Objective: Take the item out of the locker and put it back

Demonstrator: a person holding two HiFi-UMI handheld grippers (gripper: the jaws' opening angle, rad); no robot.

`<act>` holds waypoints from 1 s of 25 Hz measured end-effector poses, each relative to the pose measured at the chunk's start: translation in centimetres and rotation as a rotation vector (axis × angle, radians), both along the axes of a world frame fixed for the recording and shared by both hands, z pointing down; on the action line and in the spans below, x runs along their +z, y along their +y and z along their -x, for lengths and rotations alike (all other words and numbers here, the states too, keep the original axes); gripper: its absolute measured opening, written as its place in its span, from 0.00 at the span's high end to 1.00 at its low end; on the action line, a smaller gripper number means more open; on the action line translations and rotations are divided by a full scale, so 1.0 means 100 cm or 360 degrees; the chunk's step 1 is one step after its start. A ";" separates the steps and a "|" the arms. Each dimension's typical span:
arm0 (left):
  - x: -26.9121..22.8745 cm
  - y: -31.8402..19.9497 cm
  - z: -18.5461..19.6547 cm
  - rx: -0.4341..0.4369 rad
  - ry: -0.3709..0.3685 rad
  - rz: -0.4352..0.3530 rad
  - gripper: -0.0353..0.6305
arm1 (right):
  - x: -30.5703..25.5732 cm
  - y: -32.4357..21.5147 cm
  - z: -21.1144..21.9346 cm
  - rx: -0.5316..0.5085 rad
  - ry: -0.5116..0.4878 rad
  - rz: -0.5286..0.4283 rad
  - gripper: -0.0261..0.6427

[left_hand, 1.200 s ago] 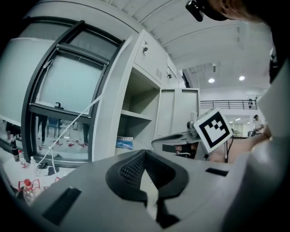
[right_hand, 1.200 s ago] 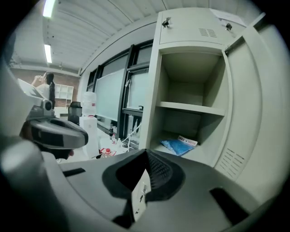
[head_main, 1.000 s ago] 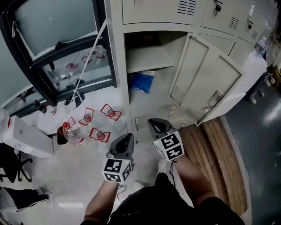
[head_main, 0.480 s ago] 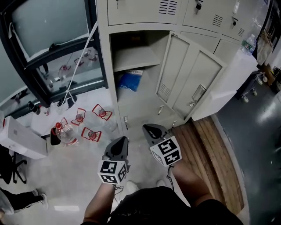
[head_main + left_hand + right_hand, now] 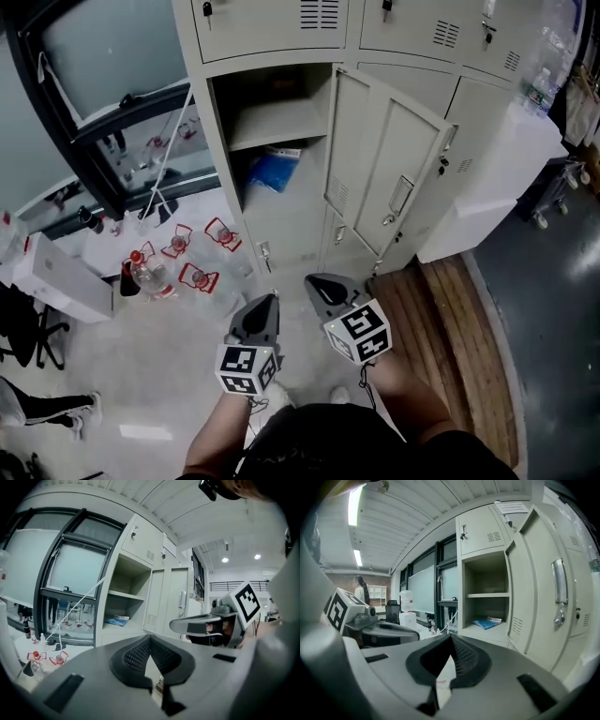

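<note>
Red-capped clear plastic bottles [image 5: 150, 278] stand at ten o'clock of the left gripper [image 5: 266, 304], its jaws closed on nothing. The right gripper [image 5: 315, 282] beside it is likewise closed, empty. At twelve o'clock, well apart, the flat blue plastic packet [image 5: 274, 169] lies on the open beige metal locker's [image 5: 281, 230] lower shelf.

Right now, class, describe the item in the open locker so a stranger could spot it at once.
Find the bank of beige lockers and its one compartment with the door swung open. Below the shelf, on the compartment's floor, lies a flat blue packet, the only blue thing inside.
</note>
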State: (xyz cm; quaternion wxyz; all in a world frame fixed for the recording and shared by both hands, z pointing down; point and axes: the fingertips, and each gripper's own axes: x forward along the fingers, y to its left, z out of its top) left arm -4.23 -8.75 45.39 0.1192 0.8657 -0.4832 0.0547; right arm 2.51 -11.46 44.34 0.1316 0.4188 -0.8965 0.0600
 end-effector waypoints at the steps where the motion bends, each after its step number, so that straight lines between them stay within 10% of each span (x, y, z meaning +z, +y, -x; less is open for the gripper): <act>1: 0.000 0.004 -0.006 -0.0010 -0.0006 0.0001 0.94 | -0.001 0.003 -0.004 -0.0015 -0.0008 -0.0005 0.96; 25: -0.002 0.073 -0.072 -0.0223 -0.0021 -0.0037 0.94 | -0.001 0.062 -0.059 -0.0247 -0.0096 -0.0040 0.96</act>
